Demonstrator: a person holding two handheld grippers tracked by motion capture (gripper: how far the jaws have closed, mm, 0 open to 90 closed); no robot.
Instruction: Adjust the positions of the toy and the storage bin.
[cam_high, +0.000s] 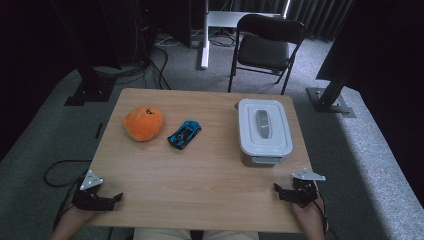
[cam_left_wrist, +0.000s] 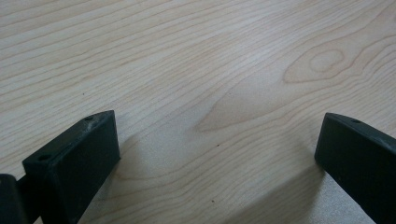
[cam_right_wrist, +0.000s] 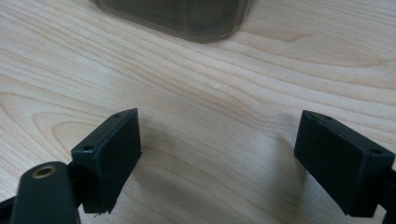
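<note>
An orange plush toy (cam_high: 143, 123) lies at the table's far left, and a small blue toy car (cam_high: 184, 134) sits just right of it. A white lidded plastic box (cam_high: 264, 130) stands at the right; its lower wall (cam_right_wrist: 187, 16) shows at the top of the right gripper view. My left gripper (cam_high: 100, 199) rests at the near left corner, open, with bare wood between its jaws (cam_left_wrist: 219, 149). At the near right corner my right gripper (cam_high: 291, 192) is open too, nothing between its jaws (cam_right_wrist: 219, 149), a short way in front of the box.
The wooden table (cam_high: 200, 185) ends close behind both grippers. Beyond its far edge stand a black folding chair (cam_high: 265, 45) and dark stand legs (cam_high: 332, 95) on grey carpet. A black cable (cam_high: 57, 172) loops on the floor at the left.
</note>
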